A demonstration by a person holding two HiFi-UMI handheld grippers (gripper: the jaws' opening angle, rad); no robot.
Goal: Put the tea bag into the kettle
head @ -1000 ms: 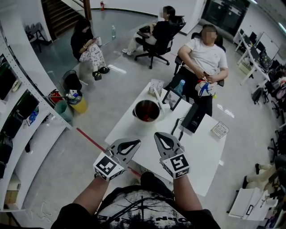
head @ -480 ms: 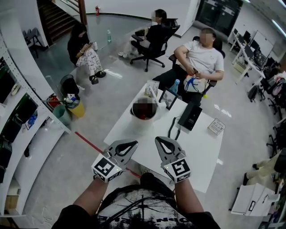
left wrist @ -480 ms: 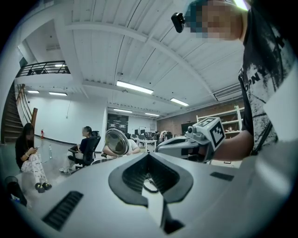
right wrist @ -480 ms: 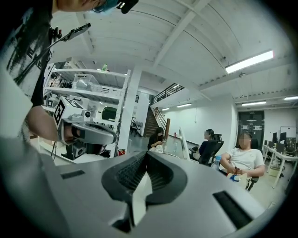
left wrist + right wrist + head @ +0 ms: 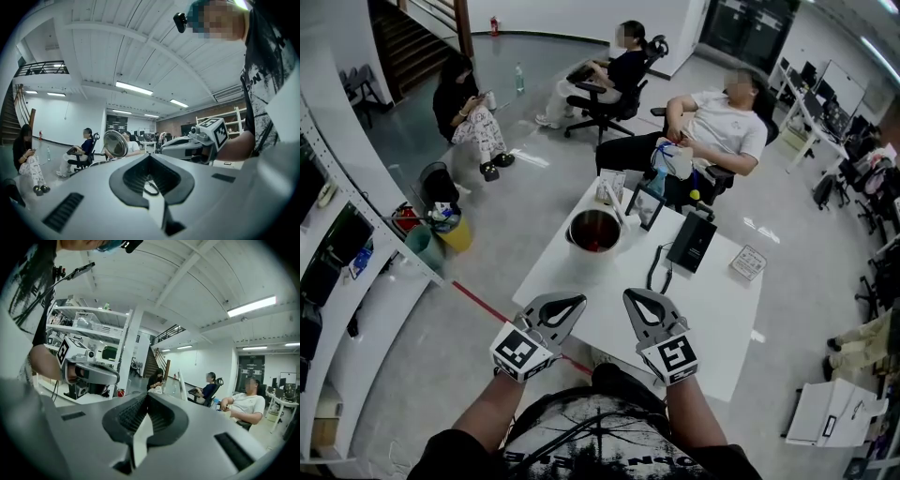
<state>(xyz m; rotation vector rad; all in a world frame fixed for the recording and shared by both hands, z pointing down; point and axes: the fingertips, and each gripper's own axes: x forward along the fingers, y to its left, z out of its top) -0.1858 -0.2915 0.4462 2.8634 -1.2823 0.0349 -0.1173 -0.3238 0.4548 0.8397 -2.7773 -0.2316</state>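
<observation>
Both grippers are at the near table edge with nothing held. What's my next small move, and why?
Probably reach the right gripper forward toward the small box behind the kettle. Its jaws and the left gripper's are shut and empty at the table's near edge, and no tea bag is plainly visible; that box seems the likeliest source.

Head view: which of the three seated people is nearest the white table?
The person in the white T-shirt, reclined at the white table's far edge; the other two, in dark tops, sit farther back.

Metal kettle (image 5: 593,232), apparently lidless, upright
</observation>
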